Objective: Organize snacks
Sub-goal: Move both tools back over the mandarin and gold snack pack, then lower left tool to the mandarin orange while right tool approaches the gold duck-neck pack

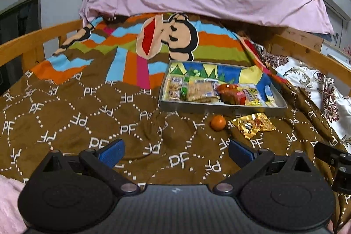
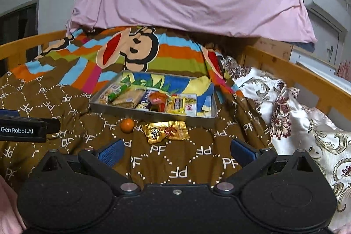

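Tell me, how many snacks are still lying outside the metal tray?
2. A small orange lies on the brown blanket just in front of the tray, and a gold wrapped snack lies beside it, to its right. Others may be hidden.

matt metal tray (image 2: 151, 116), glossy foil packet (image 2: 167, 132)

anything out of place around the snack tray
Yes: a small orange fruit and a gold snack packet lie loose on the brown bedspread, just in front of the metal tray where the other snacks sit.
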